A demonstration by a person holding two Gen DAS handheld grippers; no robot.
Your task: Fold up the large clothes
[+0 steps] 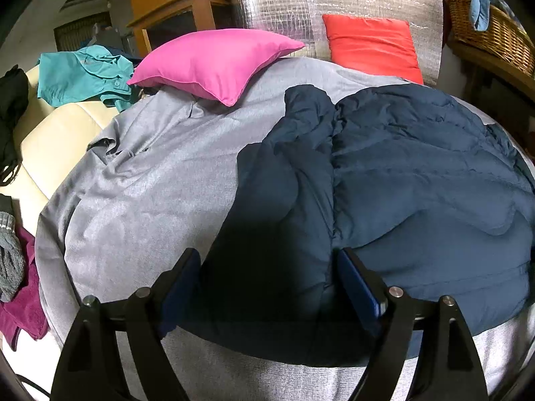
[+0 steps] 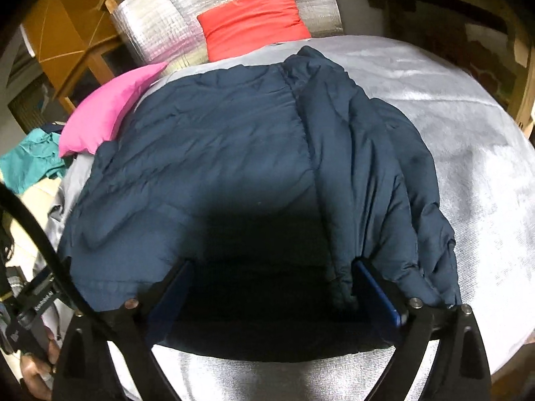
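Observation:
A navy puffer jacket (image 1: 418, 180) lies flat on a grey bed cover (image 1: 150, 180), its sleeves folded inward along both sides. It also shows in the right wrist view (image 2: 214, 153). My left gripper (image 1: 267, 270) is open, its jaws wide apart over the jacket's near left hem, and holds nothing. My right gripper (image 2: 272, 282) is open too, over the jacket's near hem beside the folded right sleeve (image 2: 378, 180). The cloth between both pairs of fingers lies in dark shadow.
A pink pillow (image 1: 214, 63) and a red pillow (image 1: 374, 46) lie at the far end against silver foil. A teal garment (image 1: 83, 77), a purple cloth (image 1: 23, 304) and dark clothes lie on a cream seat at left. A wicker basket (image 1: 491, 36) stands at right.

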